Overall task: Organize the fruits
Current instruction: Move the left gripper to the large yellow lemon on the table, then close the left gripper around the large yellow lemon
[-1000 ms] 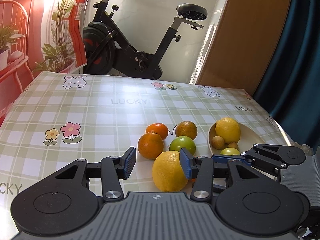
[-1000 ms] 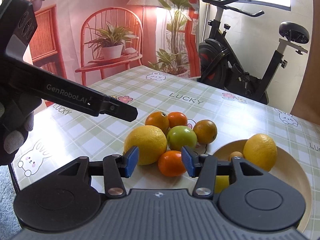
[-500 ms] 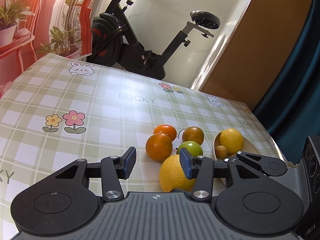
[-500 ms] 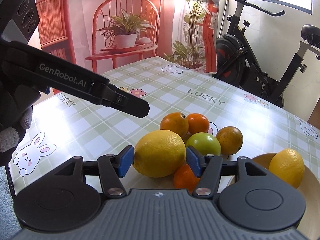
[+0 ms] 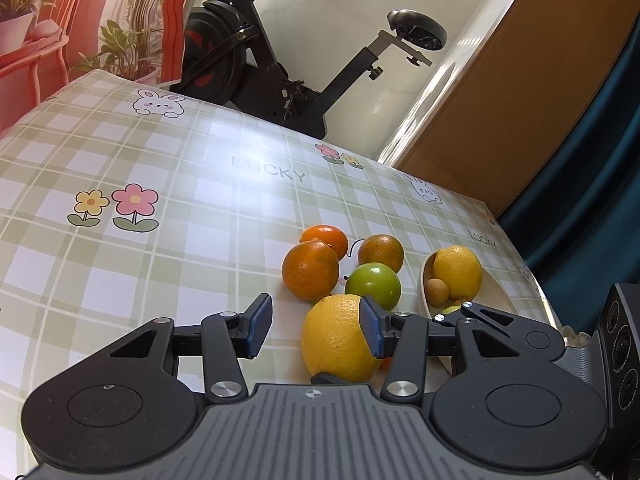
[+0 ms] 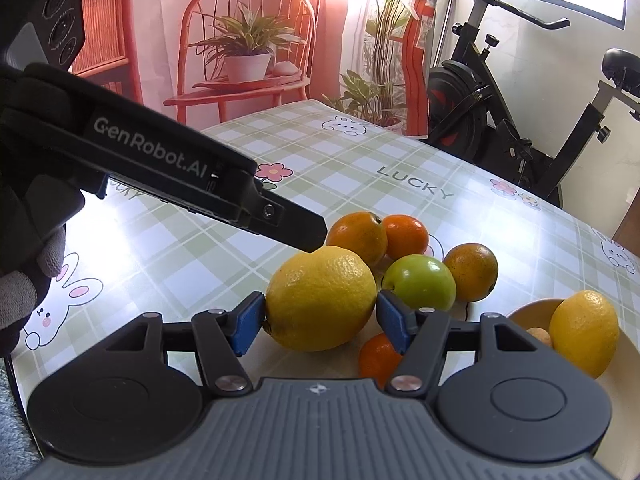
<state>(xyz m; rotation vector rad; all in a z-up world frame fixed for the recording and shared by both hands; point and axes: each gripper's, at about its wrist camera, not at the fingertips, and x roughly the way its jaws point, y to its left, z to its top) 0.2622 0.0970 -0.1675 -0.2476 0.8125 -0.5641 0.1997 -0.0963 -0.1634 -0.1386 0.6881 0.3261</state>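
Note:
A big yellow lemon (image 6: 320,298) sits between the blue pads of my right gripper (image 6: 320,322), which touch it on both sides. It also shows in the left wrist view (image 5: 336,338). My left gripper (image 5: 314,326) is open and empty, with the lemon just right of its gap. Three oranges (image 5: 310,269) and a green apple (image 5: 373,286) lie in a cluster on the table. A small orange (image 6: 378,354) lies under my right gripper. A cream bowl (image 5: 430,292) holds a second lemon (image 5: 458,271) and a small brown fruit (image 5: 436,291).
The table has a green checked cloth (image 5: 192,216) with flower and rabbit prints. An exercise bike (image 5: 280,56) stands behind the far edge. The left gripper's arm (image 6: 168,172) crosses the right wrist view just above the lemon.
My right gripper has moved left from over the small orange to the big lemon, and its pads have come onto the lemon's sides. My left gripper has tilted and stayed open.

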